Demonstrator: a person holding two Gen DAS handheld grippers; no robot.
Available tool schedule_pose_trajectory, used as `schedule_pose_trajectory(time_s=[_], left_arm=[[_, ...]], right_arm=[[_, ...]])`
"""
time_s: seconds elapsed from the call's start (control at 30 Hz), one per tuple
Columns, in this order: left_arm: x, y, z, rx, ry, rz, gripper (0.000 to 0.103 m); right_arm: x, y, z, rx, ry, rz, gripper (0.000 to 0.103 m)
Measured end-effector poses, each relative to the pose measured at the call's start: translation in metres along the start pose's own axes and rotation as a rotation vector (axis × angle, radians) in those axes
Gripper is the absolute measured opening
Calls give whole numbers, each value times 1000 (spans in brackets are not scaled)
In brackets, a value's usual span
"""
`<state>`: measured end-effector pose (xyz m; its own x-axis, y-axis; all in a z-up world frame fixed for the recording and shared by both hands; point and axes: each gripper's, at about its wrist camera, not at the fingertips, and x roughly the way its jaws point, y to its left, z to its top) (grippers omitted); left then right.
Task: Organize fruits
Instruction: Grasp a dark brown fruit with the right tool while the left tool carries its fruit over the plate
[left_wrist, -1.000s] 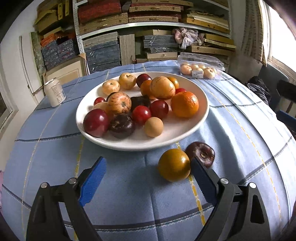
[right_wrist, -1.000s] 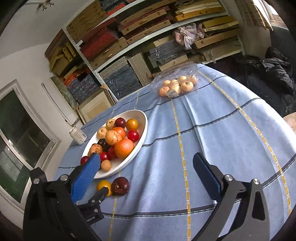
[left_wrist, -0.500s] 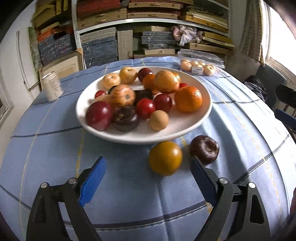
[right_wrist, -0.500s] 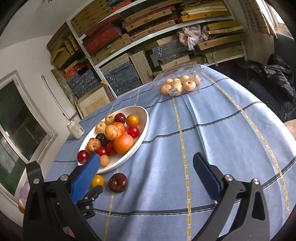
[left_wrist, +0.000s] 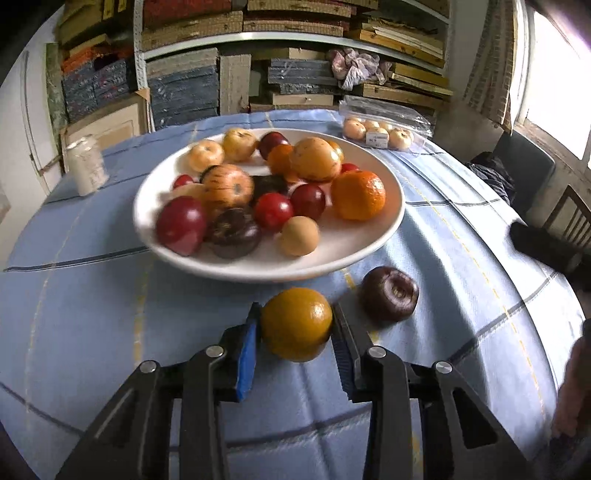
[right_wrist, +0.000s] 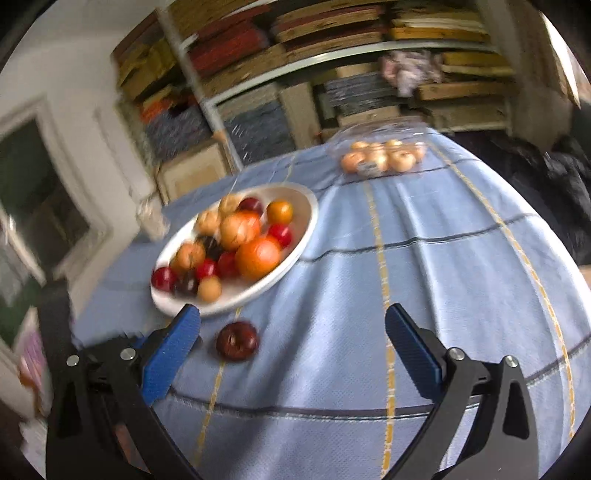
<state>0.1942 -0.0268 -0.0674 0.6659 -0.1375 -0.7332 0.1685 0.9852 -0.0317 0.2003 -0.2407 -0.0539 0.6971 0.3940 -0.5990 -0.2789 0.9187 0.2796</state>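
A white plate (left_wrist: 354, 254) piled with several fruits sits mid-table; it also shows in the right wrist view (right_wrist: 295, 254). My left gripper (left_wrist: 295, 328) is shut on a yellow-orange fruit (left_wrist: 297, 323) on the cloth just in front of the plate. A dark purple fruit (left_wrist: 388, 293) lies right of it, apart; it also shows in the right wrist view (right_wrist: 236, 340). My right gripper (right_wrist: 291, 343) is open and empty above the cloth, the purple fruit between and ahead of its fingers. The right wrist view is blurred.
A clear plastic box of small pale fruits (left_wrist: 380, 131) lies at the far right of the table (left_wrist: 92, 314). A white can (left_wrist: 85, 170) stands at the far left. Shelves of stacked boards stand behind. A dark chair (left_wrist: 524, 173) is to the right.
My left gripper moved forward and closed on the yellow-orange fruit. My right gripper swung left toward the dark purple fruit and stayed open.
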Motion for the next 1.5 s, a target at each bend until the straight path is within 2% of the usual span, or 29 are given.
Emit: schedule_pose_trajectory(time_s=[0.13, 0.2, 0.27, 0.33, 0.6, 0.7, 0.73, 0.87, 0.97, 1.07, 1.17, 1.23, 1.33, 1.5], left_arm=[[-30, 24, -8, -31, -61, 58, 37], [-38, 36, -9, -58, -89, 87, 37], [-41, 45, -8, -95, -92, 70, 37], [-39, 48, -7, -103, -86, 60, 37], [-37, 47, -8, -113, -76, 29, 37], [-36, 47, -9, -111, -72, 31, 37], [-34, 47, -9, -110, -68, 32, 37], [-29, 48, -10, -108, -53, 35, 37], [-41, 49, 1, -112, -91, 35, 37], [-53, 45, 32, -57, -123, 66, 37], [-62, 45, 75, -22, -166, 87, 37], [-58, 46, 93, -18, -179, 103, 37], [-33, 55, 117, -37, -154, 102, 37], [12, 70, 125, -62, -93, 109, 37]], right_arm=[[13, 36, -11, -180, 23, -19, 97], [23, 53, -14, -253, 43, -32, 92], [37, 64, -16, -296, 82, -44, 71], [50, 67, -17, -301, 113, -58, 67], [79, 53, -12, -222, 210, -57, 66], [80, 49, -11, -203, 217, -39, 56], [78, 50, -11, -208, 213, -35, 42], [63, 52, -14, -212, 179, -22, 42], [23, 49, -1, -176, 68, 21, 42], [-14, 52, 38, -170, -51, 32, 42], [-28, 62, 87, -192, -132, 18, 42], [-17, 67, 110, -198, -140, 13, 42], [25, 72, 128, -196, -88, 1, 42], [102, 66, 133, -195, 26, -27, 42]])
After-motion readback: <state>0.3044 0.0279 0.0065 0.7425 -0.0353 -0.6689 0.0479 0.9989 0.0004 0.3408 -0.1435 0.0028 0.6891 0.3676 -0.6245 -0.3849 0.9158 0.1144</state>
